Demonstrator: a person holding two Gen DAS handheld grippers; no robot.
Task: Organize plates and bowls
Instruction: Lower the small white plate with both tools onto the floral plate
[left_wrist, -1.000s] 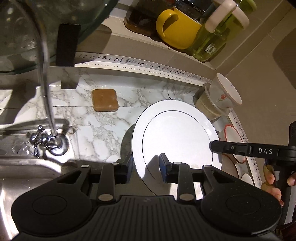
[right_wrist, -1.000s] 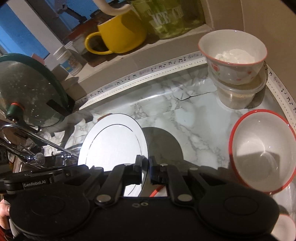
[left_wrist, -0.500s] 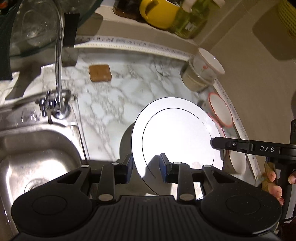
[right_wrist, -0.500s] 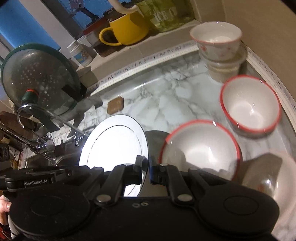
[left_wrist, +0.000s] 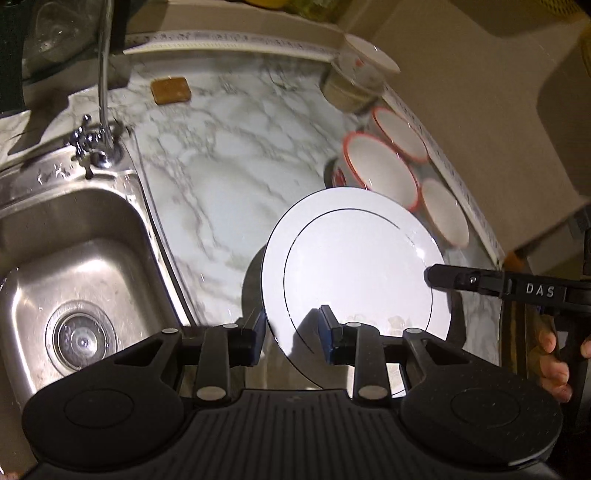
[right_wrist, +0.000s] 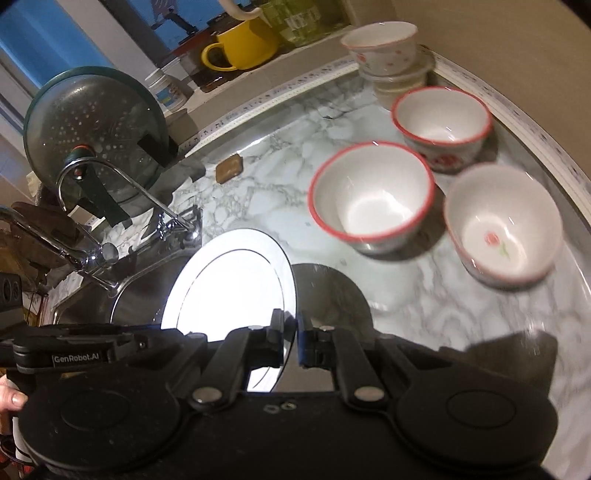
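We find the white plate (left_wrist: 354, 266) carried back from the wall since the earlier frames, with the sink (left_wrist: 74, 266) and three more bowls now in view. The right gripper (right_wrist: 297, 341) has its fingers clenched on the plate's rim. The left gripper (left_wrist: 291, 334) straddles the opposite edge; we cannot tell whether its fingers press it. The plate hangs tilted above the marble table (left_wrist: 221, 155), near the red-rimmed bowl (right_wrist: 371, 194).

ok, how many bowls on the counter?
4: floral bowl stacked on containers at the back, two red-rimmed bowls mid-counter, rose-print bowl nearest. None seem hidden.
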